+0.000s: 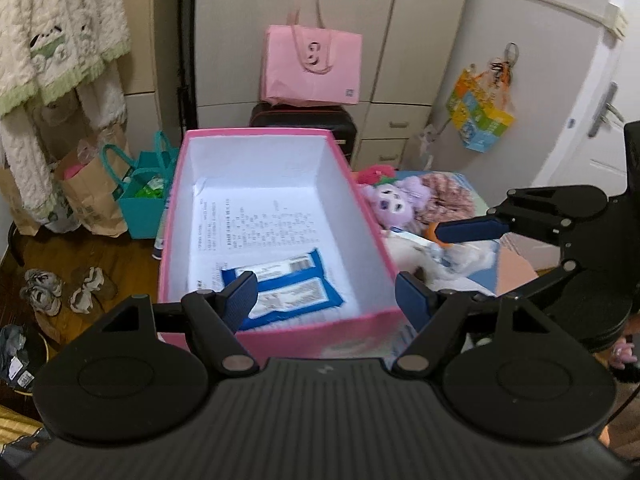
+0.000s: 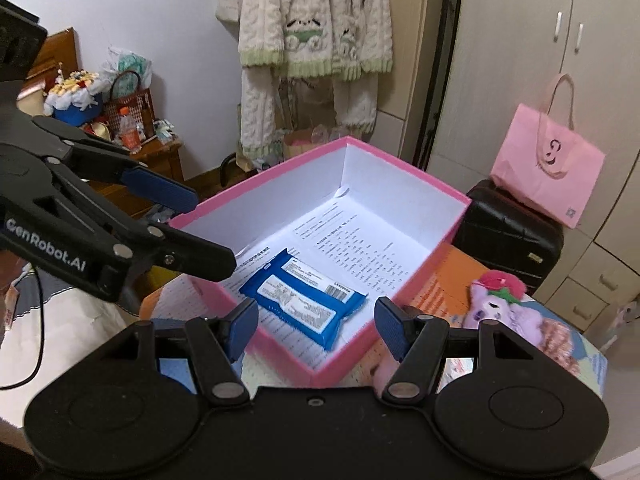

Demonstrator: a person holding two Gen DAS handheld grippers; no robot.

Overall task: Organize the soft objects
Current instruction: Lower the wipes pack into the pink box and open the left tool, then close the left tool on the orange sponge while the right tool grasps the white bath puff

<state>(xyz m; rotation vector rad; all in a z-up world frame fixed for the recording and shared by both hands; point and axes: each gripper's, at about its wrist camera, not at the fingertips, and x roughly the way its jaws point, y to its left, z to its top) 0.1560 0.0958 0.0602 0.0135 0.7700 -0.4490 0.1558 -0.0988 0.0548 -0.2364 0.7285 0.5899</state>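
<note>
1. Blue wipes pack (image 2: pixel 306 296) lies flat on a printed sheet at the near end of the open pink box (image 2: pixel 420 184) — soft, crinkled wrapper with two white labels and a barcode.
2. Left gripper (image 1: pixel 326 300) hangs over the box's near wall, jaws apart and empty; right gripper (image 2: pixel 316 328) likewise, jaws parted with nothing between them.
3. Only the left wrist view shows the teal tote (image 1: pixel 146 200), the paper bag (image 1: pixel 94 200) and shoes (image 1: pixel 42 290) on the floor; only the right wrist view shows the cluttered wooden stand (image 2: pixel 160 156).
4. Purple plush toy (image 2: pixel 500 304) lies outside the box, just beside its right wall.
5. Behind stand a black suitcase (image 2: pixel 508 240) with a pink tote bag (image 2: pixel 548 176) on it — neither blocks the box.
</note>
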